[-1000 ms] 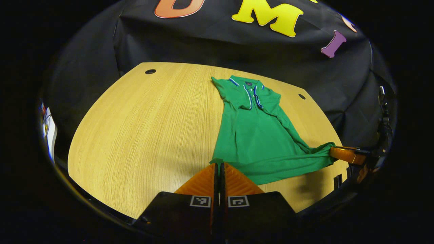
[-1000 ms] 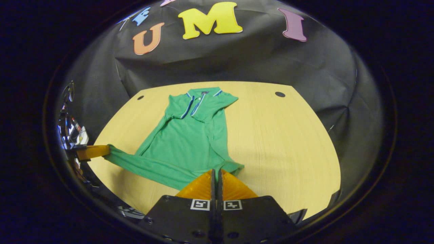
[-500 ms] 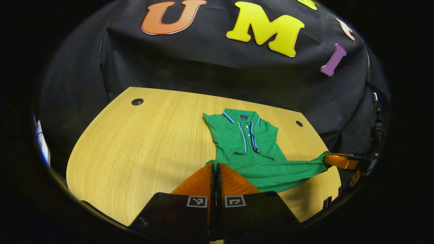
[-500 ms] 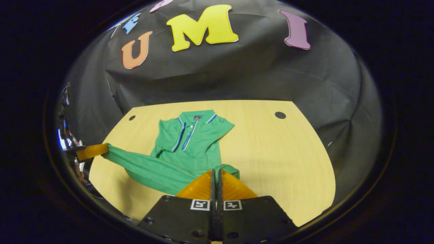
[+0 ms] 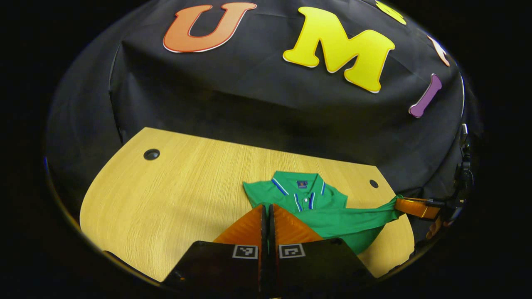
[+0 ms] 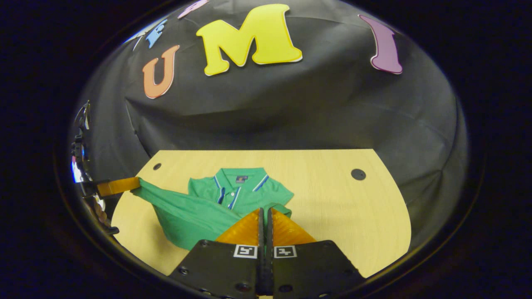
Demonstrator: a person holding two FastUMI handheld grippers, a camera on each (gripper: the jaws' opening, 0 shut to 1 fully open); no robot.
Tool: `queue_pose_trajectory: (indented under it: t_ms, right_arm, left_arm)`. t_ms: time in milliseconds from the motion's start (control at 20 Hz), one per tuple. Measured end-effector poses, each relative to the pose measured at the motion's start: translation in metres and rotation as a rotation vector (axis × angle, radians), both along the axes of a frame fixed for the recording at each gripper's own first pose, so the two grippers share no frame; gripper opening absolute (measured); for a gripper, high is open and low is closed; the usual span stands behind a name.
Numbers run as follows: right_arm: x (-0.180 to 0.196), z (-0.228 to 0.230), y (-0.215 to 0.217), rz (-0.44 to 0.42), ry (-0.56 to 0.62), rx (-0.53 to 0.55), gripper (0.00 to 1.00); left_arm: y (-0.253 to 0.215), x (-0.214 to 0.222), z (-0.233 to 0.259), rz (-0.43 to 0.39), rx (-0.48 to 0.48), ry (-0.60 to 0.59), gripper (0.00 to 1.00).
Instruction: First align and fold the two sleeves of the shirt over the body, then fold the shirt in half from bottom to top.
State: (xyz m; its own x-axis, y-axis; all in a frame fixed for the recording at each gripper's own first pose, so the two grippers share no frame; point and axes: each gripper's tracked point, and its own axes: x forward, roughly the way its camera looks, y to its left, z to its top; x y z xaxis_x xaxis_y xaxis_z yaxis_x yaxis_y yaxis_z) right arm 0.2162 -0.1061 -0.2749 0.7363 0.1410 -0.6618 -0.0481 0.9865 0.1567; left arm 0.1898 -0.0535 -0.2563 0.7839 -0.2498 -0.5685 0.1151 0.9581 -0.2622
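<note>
we have the left gripper (image 5: pixel 266 206) and right gripper (image 6: pixel 264 210) each clamped on a hem corner of the shirt (image 5: pixel 307 198), low centre on the table (image 5: pixel 174 199); uneven lifting could skew the fold.

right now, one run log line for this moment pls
step: bottom-to-top fold | left gripper: shut on shirt hem | right gripper: shut on hem | hem lifted near collar

Your wood bench (image 5: pixel 174 195) has two dark holes (image 5: pixel 151 154) and a green shirt (image 6: pixel 243 195) lying on it.
</note>
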Motion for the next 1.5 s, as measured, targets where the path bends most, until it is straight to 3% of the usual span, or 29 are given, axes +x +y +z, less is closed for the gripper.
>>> queue_pose_trajectory:
  t_ms: [550, 950, 1000, 1050, 1100, 1150, 1250, 1350, 1450, 1500]
  right_arm:
    - [0.129, -0.019, -0.004, 0.016, -0.059, 0.020, 0.00]
    - [0.151, -0.093, -0.003, 0.047, 0.003, -0.041, 0.00]
    - [0.150, -0.096, -0.002, 0.050, 0.007, -0.034, 0.03]
    - [0.150, -0.100, -0.003, 0.043, 0.012, -0.046, 0.05]
    - [0.148, -0.099, -0.010, 0.035, 0.011, -0.080, 0.20]
    - [0.149, -0.097, -0.014, 0.028, 0.002, -0.102, 0.27]
    - [0.143, -0.084, -0.016, 0.010, -0.022, -0.096, 0.62]
    - [0.136, -0.069, -0.018, -0.018, -0.054, -0.093, 0.98]
    - [0.126, -0.045, -0.018, -0.036, -0.094, -0.097, 0.99]
    - [0.116, -0.030, -0.018, -0.041, -0.114, -0.103, 0.94]
  left_arm:
    - [0.003, 0.109, -0.030, 0.076, 0.041, -0.062, 0.06]
    - [0.005, 0.127, -0.097, 0.099, 0.085, 0.022, 0.12]
    - [0.011, 0.128, -0.098, 0.111, 0.110, 0.019, 0.30]
    - [0.015, 0.129, -0.099, 0.119, 0.126, 0.015, 0.19]
    - [0.019, 0.129, -0.101, 0.126, 0.142, 0.016, 0.27]
    - [0.023, 0.126, -0.098, 0.132, 0.155, 0.017, 0.49]
    - [0.029, 0.121, -0.086, 0.153, 0.175, 0.005, 0.93]
    - [0.031, 0.115, -0.067, 0.165, 0.173, -0.024, 0.92]
    - [0.037, 0.104, -0.046, 0.170, 0.211, -0.054, 0.96]
    - [0.041, 0.095, -0.029, 0.171, 0.235, -0.075, 1.00]
